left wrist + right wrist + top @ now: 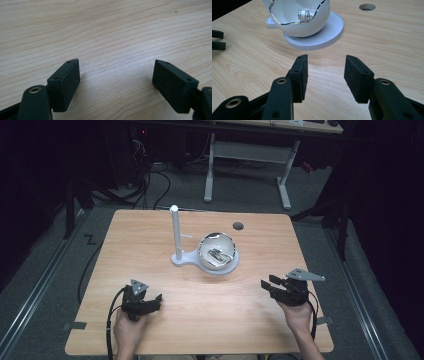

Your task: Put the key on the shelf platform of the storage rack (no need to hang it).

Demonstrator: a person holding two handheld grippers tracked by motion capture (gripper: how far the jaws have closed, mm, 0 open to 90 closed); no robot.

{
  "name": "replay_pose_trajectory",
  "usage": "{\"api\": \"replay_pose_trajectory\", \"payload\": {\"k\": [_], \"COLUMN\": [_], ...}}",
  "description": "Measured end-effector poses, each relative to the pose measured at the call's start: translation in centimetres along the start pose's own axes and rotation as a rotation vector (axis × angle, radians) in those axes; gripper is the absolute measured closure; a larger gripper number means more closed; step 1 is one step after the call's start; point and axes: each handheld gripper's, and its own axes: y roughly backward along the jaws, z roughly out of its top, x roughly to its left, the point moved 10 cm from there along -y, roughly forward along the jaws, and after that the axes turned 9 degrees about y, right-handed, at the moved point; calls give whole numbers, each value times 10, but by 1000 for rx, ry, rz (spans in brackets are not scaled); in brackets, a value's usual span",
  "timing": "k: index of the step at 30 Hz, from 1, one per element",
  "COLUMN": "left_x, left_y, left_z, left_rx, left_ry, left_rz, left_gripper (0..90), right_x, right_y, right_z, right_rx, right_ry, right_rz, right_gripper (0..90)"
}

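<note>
A white bowl (217, 251) with a wavy chrome rim sits on the round white base (231, 265) of a stand at the table's middle. A white post (175, 231) rises from that stand's left end. Inside the bowl (299, 22) lies a small silver metal piece (305, 14). My left gripper (158, 298) rests low at the front left, jaws open over bare wood (116, 75). At the front right, my right gripper (267, 283) points toward the bowl, open with nothing between its jaws (325, 72), a short way from the base (327, 32).
The wooden table (200, 320) has a dark round cable hole (238, 225) behind the bowl, also seen as a hole (367, 7) at the upper right of the right gripper view. The left gripper's jaws (217, 40) show there at the far left. A desk frame (247, 165) stands on the floor beyond.
</note>
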Motion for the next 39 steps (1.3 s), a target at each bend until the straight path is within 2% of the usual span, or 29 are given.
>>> {"api": "replay_pose_trajectory", "payload": {"k": [17, 24, 28, 36, 39], "left_x": [0, 0, 0, 0, 0], "left_y": [0, 0, 0, 0, 0], "left_z": [0, 0, 0, 0, 0], "left_rx": [0, 0, 0, 0, 0], "left_ry": [0, 0, 0, 0, 0], "left_rz": [0, 0, 0, 0, 0], "left_gripper": [224, 224, 224, 224, 224], "right_x": [16, 25, 27, 31, 33], "right_y": [-17, -27, -30, -38, -40], "right_z": [-13, -22, -24, -32, -36], "right_rx": [12, 32, 34, 46, 63], "right_ry": [-13, -23, -8, -13, 18], "right_rz": [42, 62, 57, 55, 36], "right_gripper": [548, 548, 548, 549, 549]}}
